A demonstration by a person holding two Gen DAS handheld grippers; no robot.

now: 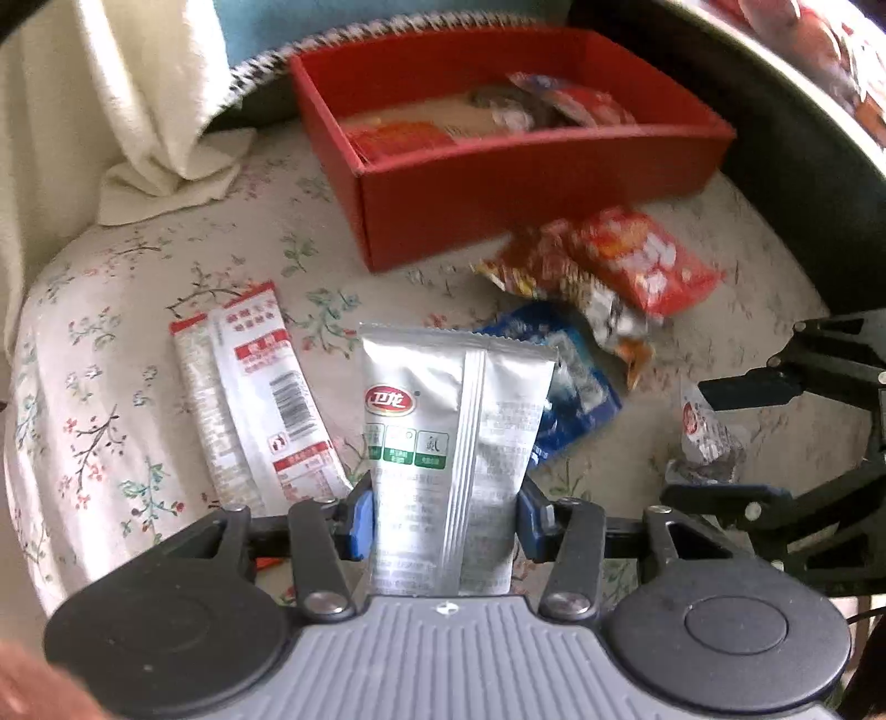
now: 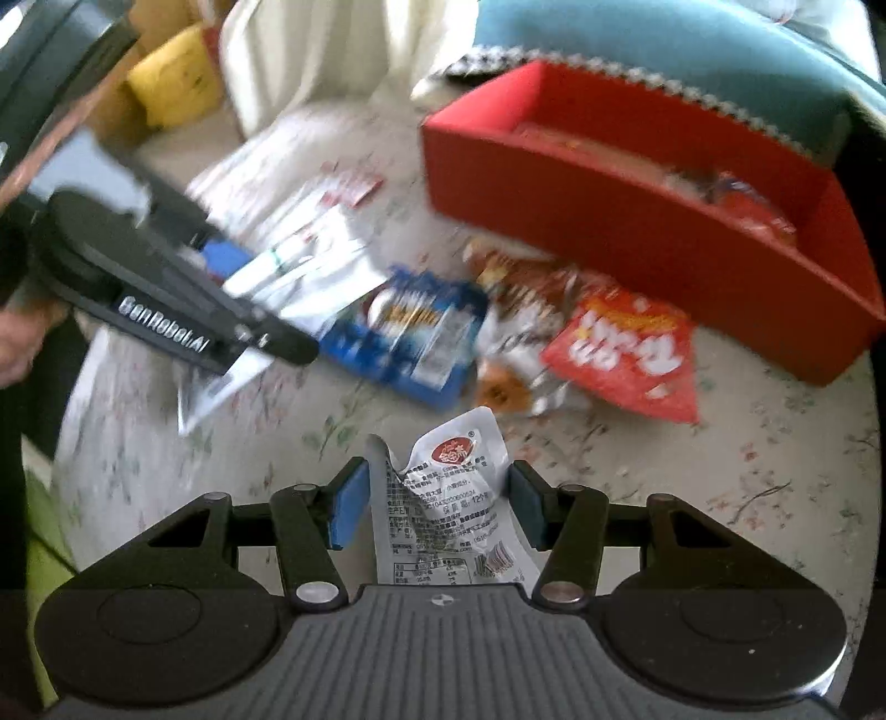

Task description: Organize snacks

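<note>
My left gripper (image 1: 446, 515) is shut on a silver snack packet (image 1: 451, 432) and holds it above the floral cloth. My right gripper (image 2: 437, 504) is shut on a small crumpled white packet (image 2: 451, 498); it also shows at the right of the left wrist view (image 1: 706, 437). A red box (image 1: 531, 183) with several snacks in it stands at the back, also seen in the right wrist view (image 2: 653, 232). Loose in front of it lie a red bag (image 2: 631, 349), a blue packet (image 2: 412, 332) and an orange-patterned packet (image 1: 554, 271).
Two white and red sachets (image 1: 249, 399) lie on the floral cloth (image 1: 99, 387) at left. A white towel (image 1: 160, 138) hangs at the back left. A teal cushion (image 2: 664, 33) sits behind the box. A yellow thing (image 2: 174, 83) is at far left.
</note>
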